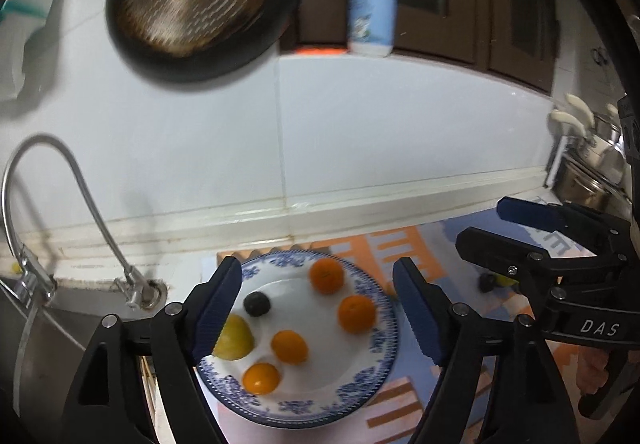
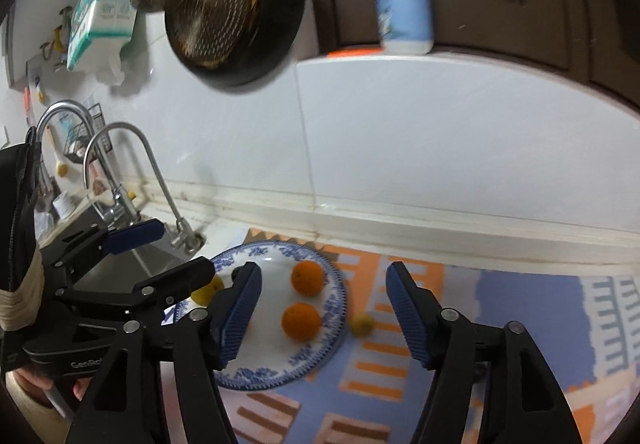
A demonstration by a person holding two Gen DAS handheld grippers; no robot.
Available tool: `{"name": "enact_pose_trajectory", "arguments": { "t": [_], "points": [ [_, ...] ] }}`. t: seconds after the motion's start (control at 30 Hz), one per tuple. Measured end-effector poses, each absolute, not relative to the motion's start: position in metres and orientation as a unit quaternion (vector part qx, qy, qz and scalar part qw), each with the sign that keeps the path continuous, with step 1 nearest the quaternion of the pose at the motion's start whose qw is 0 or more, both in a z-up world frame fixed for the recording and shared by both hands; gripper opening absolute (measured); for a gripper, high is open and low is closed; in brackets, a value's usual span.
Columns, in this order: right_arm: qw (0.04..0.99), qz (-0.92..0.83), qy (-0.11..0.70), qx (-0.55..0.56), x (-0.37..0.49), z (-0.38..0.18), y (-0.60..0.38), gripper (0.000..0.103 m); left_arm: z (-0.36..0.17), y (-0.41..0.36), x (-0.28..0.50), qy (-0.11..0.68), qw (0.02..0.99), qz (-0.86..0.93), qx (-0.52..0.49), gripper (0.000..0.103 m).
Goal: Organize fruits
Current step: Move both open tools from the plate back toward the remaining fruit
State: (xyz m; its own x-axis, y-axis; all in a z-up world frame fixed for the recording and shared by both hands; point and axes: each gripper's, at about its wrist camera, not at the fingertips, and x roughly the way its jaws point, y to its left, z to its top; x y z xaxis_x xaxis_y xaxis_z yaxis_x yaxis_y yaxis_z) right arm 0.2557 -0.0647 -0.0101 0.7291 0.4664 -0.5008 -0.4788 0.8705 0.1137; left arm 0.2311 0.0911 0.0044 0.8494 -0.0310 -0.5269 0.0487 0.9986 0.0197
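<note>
A blue-and-white plate (image 1: 372, 344) sits on a patterned mat and holds several oranges (image 1: 357, 313), a yellow lemon (image 1: 236, 340) and a dark plum (image 1: 257, 303). My left gripper (image 1: 316, 312) is open and empty above the plate. The right gripper shows at the right of the left wrist view (image 1: 500, 224). In the right wrist view my right gripper (image 2: 320, 312) is open and empty over the plate's (image 2: 280, 376) right edge. A small yellow fruit (image 2: 362, 324) lies on the mat right of the plate. A dark fruit and a yellow fruit (image 1: 490, 281) lie under the right gripper.
A sink with curved faucets (image 2: 116, 164) is left of the plate. A dark pan (image 1: 192, 0) hangs on the tiled wall. A soap bottle (image 1: 372, 0) stands on the ledge. Steel pots (image 1: 592, 168) stand at far right. The patterned mat (image 2: 520, 304) stretches right.
</note>
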Motion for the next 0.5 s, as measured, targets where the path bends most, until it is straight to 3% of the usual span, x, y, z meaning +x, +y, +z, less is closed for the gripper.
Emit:
{"name": "enact_pose_trajectory", "arguments": {
  "t": [0.5],
  "points": [
    [0.963,0.151,0.223,-0.001,0.205,0.004,-0.144,0.073,0.009,0.018,0.212,0.235,0.965,-0.102,0.062,0.085]
  ]
}}
